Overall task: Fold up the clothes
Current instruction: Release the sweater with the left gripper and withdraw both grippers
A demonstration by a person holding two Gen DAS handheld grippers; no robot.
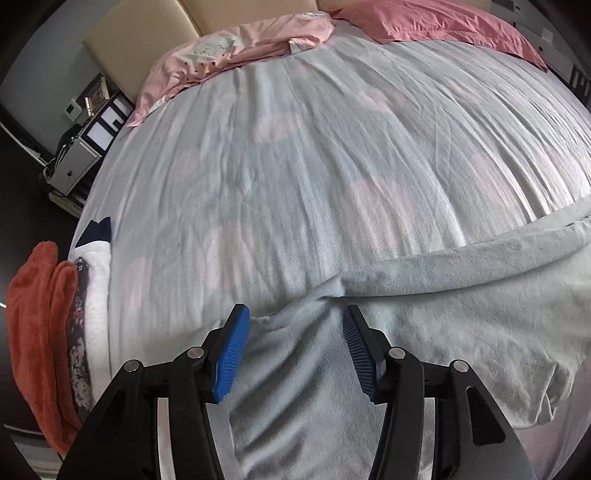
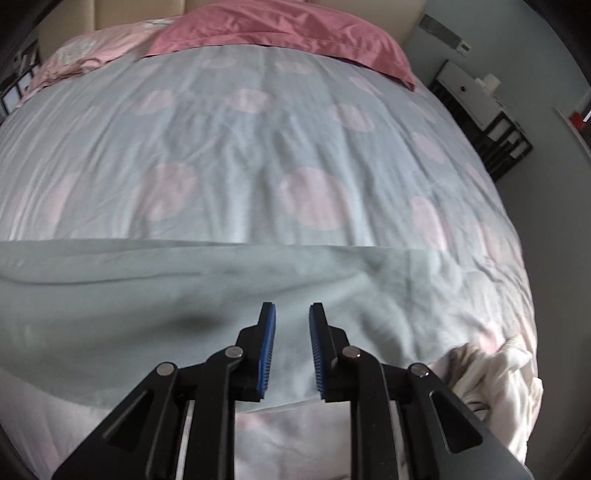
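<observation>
Left hand-held gripper [image 1: 295,325] hovers with its blue pads spread wide apart, nothing between them, right over a bunched ridge of the pale blue garment [image 1: 424,325]. Right hand-held gripper [image 2: 292,325] has its pads apart too, though with a narrower gap, and holds nothing; it sits above the same garment [image 2: 184,295] near its lower edge. The fleecy piece lies spread across the near part of the bed [image 2: 258,147], on a light duvet with pink spots, one long fold edge running straight across it.

Judging from this, the risk is a pinch that catches the duvet along with the garment, since both are pale and soft and lie flat together; lifting then would drag the bedding. An uneven grasp on the bunched ridge could also leave the fold skewed.

No containers show. At the bed's left edge is a stack of folded clothes [image 1: 48,332], orange and floral and white; a crumpled cream garment [image 2: 491,373] lies at the right edge. Pink pillows [image 1: 424,22] lie at the head.
</observation>
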